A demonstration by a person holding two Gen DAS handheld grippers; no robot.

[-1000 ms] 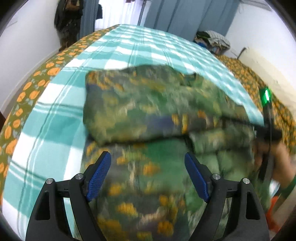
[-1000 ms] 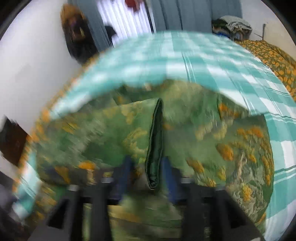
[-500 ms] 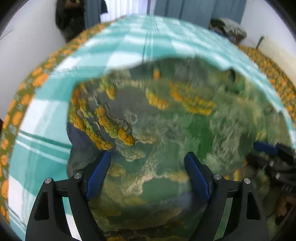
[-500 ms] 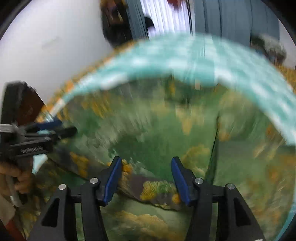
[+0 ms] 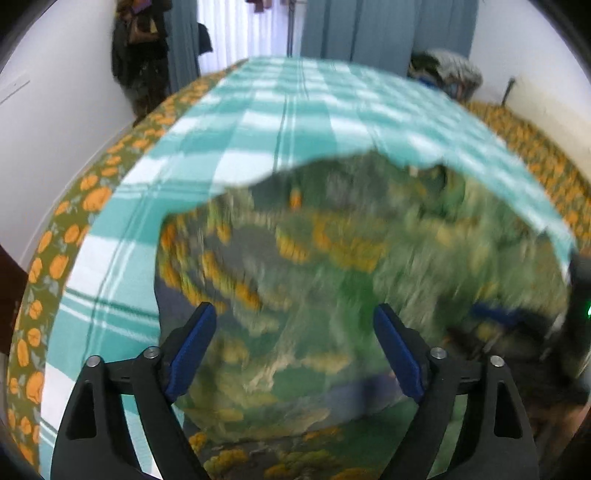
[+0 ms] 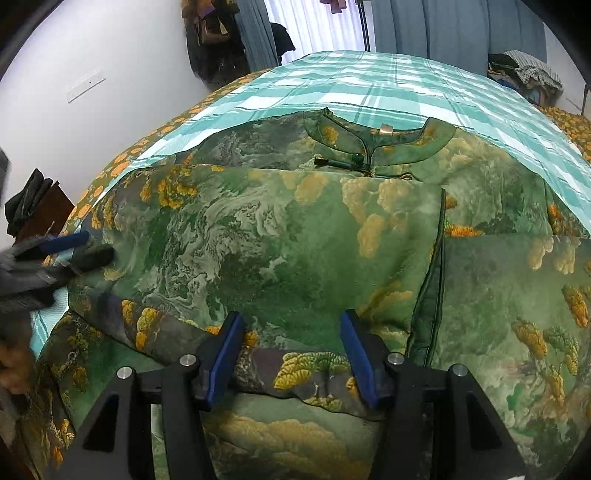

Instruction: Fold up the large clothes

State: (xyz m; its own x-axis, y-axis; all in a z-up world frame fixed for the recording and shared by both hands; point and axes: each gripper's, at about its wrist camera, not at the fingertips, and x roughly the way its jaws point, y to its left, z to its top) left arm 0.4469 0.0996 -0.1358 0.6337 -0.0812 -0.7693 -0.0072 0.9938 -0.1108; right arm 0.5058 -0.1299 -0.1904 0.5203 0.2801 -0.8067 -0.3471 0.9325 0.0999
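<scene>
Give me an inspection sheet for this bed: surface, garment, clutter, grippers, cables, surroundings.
Surface: teal checked sheet over an orange-flowered cover.
Job's things: green printed dress lying partly folded, collar toward the far end.
Clutter: nothing seen on the bed besides the dress.
Grippers: left gripper open above the dress, image blurred; right gripper open, low over a fold edge.
Cables: nothing seen.
Surroundings: curtains, clothes pile, white wall.
</scene>
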